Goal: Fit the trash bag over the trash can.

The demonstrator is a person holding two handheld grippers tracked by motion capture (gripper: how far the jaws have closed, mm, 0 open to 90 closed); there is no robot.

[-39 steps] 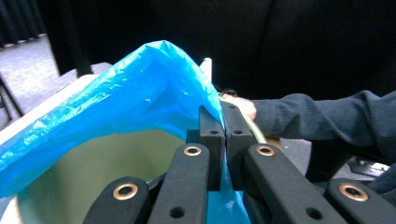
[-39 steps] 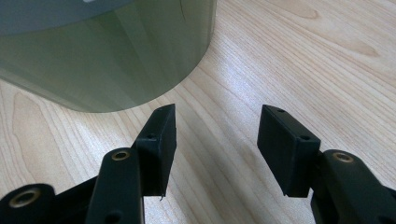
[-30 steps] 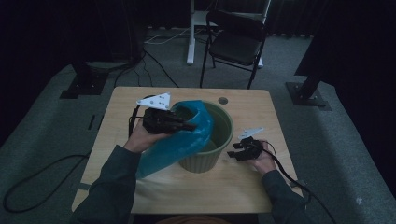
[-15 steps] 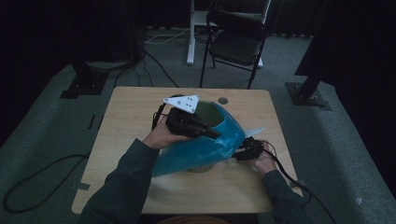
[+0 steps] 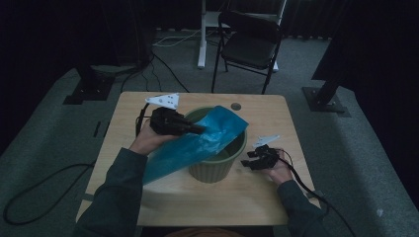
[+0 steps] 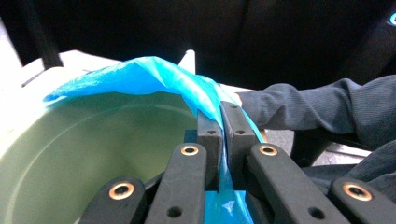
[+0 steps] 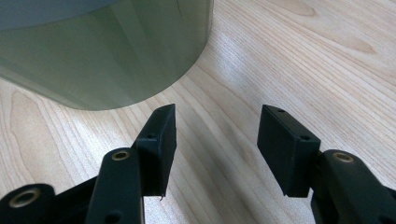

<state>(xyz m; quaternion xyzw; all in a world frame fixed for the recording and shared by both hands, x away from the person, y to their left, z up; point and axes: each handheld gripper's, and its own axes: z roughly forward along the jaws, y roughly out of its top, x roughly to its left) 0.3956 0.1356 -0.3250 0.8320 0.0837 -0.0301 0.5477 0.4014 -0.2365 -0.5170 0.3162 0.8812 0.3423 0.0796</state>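
A pale green bin (image 5: 216, 167) stands in the middle of the wooden table (image 5: 247, 197). A blue plastic bag (image 5: 197, 143) drapes across its mouth and hangs down over its left side. My left gripper (image 5: 200, 129) is above the bin's left rim, shut on the bag. In the left gripper view the blue bag (image 6: 154, 77) is pinched between the two pads (image 6: 208, 140), with the green bin (image 6: 93, 149) below. My right gripper (image 5: 245, 163) rests low on the table at the bin's right, open. In the right gripper view its fingers (image 7: 161, 140) are apart over bare wood beside the bin's wall (image 7: 107, 56).
A small dark round cap (image 5: 236, 106) sits near the table's far edge. A black folding chair (image 5: 249, 47) and a white post (image 5: 202, 34) stand behind the table. Cables trail on the grey floor at left (image 5: 29, 187).
My left gripper swept right across the bin with the bag, then came back to the left. The bag now lies over the bin's mouth, its far end at the right rim. The right gripper stayed put.
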